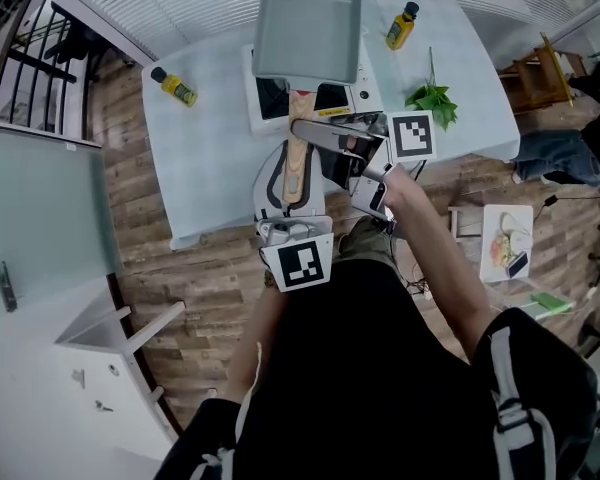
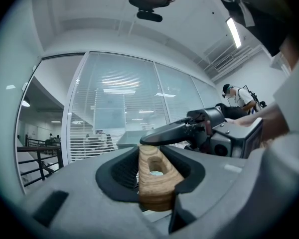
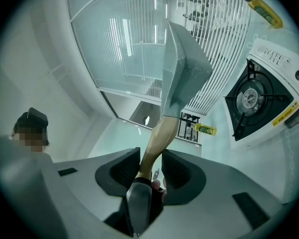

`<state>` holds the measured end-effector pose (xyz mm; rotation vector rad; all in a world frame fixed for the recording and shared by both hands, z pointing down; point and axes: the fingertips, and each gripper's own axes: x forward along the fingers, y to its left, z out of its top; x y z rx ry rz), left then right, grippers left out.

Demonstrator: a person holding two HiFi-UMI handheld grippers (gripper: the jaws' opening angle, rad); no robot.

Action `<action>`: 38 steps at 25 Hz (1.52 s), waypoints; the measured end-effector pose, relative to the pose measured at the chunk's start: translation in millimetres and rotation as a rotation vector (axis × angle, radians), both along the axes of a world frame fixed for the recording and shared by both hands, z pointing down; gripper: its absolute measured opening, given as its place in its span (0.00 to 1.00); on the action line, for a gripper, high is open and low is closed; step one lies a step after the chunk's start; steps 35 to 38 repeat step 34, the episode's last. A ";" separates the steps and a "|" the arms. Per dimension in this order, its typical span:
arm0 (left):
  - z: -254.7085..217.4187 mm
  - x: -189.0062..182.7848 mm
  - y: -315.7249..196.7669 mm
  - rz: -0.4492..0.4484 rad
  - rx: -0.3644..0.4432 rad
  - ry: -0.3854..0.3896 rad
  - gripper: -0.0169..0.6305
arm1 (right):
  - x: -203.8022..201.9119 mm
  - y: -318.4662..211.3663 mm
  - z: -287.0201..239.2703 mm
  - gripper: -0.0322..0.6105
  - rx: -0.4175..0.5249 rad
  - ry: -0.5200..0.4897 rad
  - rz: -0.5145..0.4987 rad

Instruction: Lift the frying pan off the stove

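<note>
A square grey frying pan (image 1: 308, 26) hangs in the air over the white gas stove (image 1: 367, 96), well above the burner (image 3: 250, 97). Its wooden handle (image 1: 298, 163) runs back toward me. My left gripper (image 1: 294, 186) is shut on the handle's near end, and the wood (image 2: 154, 176) sits clamped between its jaws. My right gripper (image 1: 316, 134) comes in from the right and is shut on the handle (image 3: 157, 143) nearer the pan (image 3: 185, 71). One of its black fingers (image 2: 175, 132) crosses above the wood in the left gripper view.
The stove stands on a pale blue table (image 1: 205, 158). A yellow bottle (image 1: 175, 87) stands at the table's left and another (image 1: 402, 25) at the back right. A bunch of green leaves (image 1: 432, 100) lies right of the stove. Wooden floor surrounds the table.
</note>
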<state>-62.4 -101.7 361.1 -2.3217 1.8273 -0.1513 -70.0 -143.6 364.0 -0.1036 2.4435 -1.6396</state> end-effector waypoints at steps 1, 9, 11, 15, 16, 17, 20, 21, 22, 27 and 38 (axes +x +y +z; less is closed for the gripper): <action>0.2 -1.7 -0.6 0.003 0.000 0.002 0.24 | -1.4 -0.7 1.2 0.25 -0.002 0.002 0.003; 0.9 -13.0 -4.3 0.027 0.010 0.003 0.24 | -11.4 -4.4 4.6 0.24 -0.012 -0.001 0.018; 0.6 -15.1 -3.6 0.031 0.008 0.016 0.24 | -13.2 -3.8 3.9 0.24 -0.009 -0.006 0.019; -1.3 -16.0 -1.5 0.044 0.015 0.013 0.24 | -13.8 -2.0 0.6 0.24 0.003 -0.002 0.029; -1.9 -16.1 -1.2 0.048 0.020 0.010 0.24 | -13.7 -1.7 0.6 0.24 0.004 0.001 0.033; -2.3 -16.2 -1.0 0.050 0.023 0.011 0.24 | -13.6 -1.5 0.9 0.24 0.003 0.004 0.036; -2.2 -16.7 0.8 0.053 0.020 0.024 0.24 | -13.6 0.1 1.4 0.24 -0.006 0.012 0.041; -2.1 -17.1 1.4 0.055 0.018 0.027 0.24 | -13.8 0.4 1.4 0.24 -0.008 0.015 0.043; -2.2 -17.5 1.6 0.056 0.018 0.027 0.24 | -14.1 0.6 1.4 0.24 -0.010 0.018 0.046; -3.4 -20.5 0.2 0.060 0.013 0.037 0.24 | -16.0 -1.0 1.3 0.24 -0.019 0.035 0.053; -1.7 -25.0 -1.9 0.062 0.016 0.035 0.24 | -20.8 -3.0 4.1 0.24 -0.033 0.036 0.052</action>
